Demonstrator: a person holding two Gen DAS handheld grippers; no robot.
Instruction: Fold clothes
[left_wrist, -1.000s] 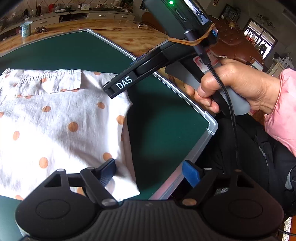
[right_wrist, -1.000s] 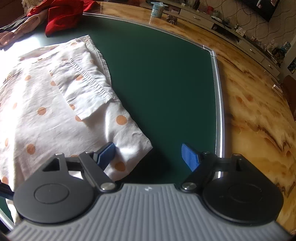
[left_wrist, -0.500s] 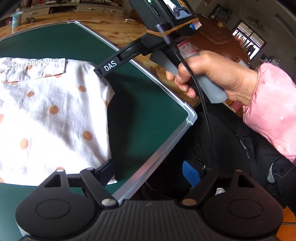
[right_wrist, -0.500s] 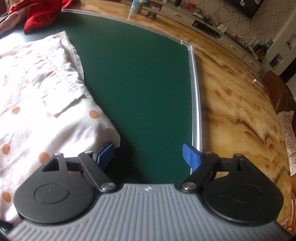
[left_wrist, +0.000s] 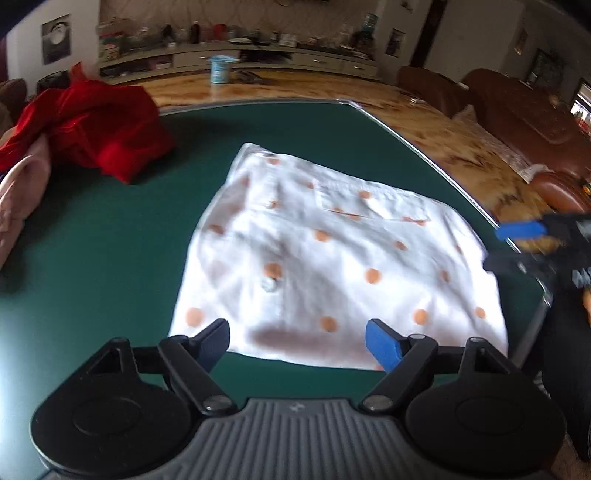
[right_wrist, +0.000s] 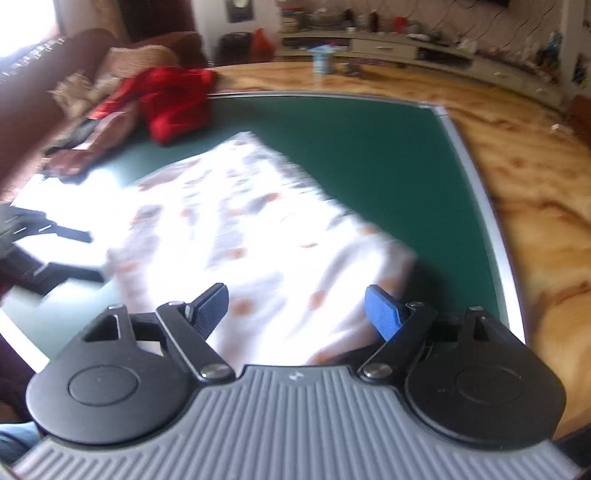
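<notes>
Though blurred at right wrist, shirt (left_wrist: 332, 258) button shows left.

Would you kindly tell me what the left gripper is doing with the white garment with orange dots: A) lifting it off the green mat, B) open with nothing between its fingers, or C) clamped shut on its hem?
B: the left gripper stands open, and the white garment with orange dots lies flat on the green mat.

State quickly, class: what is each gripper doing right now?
Left gripper: jaws open, holding nothing, at the near edge of the polka-dot garment.
Right gripper: jaws open, holding nothing, over the same garment.
</notes>
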